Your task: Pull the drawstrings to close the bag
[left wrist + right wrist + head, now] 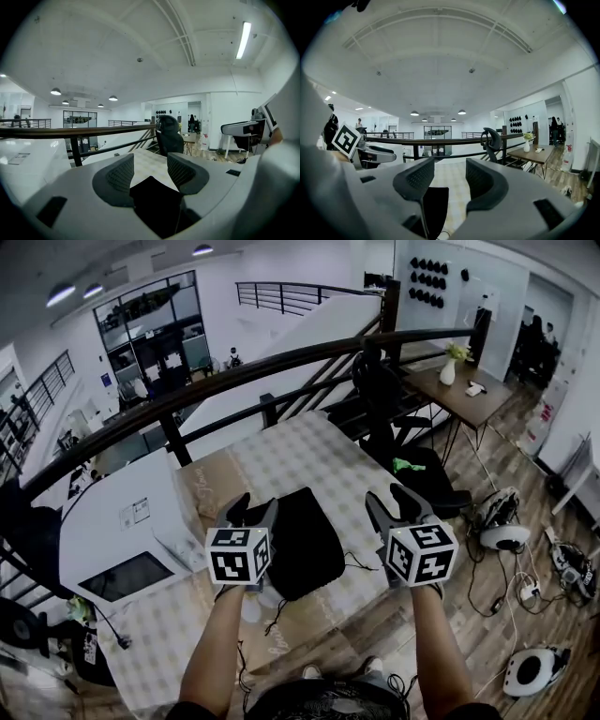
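Bag (302, 542) lies flat on the table (309, 454), drawstrings (359, 565) slack; left tool (253, 510) and right tool (392, 504) hover wide open and empty, seemingly ready to grab them.

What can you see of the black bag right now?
The black bag looks like soft, matte fabric and lies flat on the checked tablecloth, between the left gripper and right gripper. Its mouth isn't clearly visible. Thin dark cords, probably the drawstrings, trail off its right side and near edge. Both grippers are open above it; neither holds it or a cord.
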`<control>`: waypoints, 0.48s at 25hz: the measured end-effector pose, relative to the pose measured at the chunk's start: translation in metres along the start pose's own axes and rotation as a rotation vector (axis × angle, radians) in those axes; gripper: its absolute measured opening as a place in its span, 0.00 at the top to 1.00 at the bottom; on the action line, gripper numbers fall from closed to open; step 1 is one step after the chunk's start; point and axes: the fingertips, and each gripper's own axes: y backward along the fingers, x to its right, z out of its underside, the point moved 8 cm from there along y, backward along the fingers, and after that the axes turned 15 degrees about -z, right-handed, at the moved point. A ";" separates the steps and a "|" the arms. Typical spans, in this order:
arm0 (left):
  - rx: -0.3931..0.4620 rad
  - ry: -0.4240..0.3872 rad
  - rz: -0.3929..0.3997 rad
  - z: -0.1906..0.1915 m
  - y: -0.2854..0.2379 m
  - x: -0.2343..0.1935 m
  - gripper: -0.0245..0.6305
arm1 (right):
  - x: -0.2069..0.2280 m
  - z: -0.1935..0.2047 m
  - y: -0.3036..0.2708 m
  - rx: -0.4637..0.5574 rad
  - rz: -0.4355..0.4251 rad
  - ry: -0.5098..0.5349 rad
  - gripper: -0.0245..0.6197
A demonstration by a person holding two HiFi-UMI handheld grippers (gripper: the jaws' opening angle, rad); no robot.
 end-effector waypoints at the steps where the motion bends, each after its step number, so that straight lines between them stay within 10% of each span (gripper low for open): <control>1: 0.001 -0.004 -0.009 -0.001 0.000 -0.002 0.62 | 0.000 -0.001 -0.004 0.001 -0.012 0.004 0.66; 12: -0.014 0.044 -0.176 -0.005 0.009 0.000 0.62 | 0.029 -0.018 -0.041 0.008 -0.196 0.035 0.66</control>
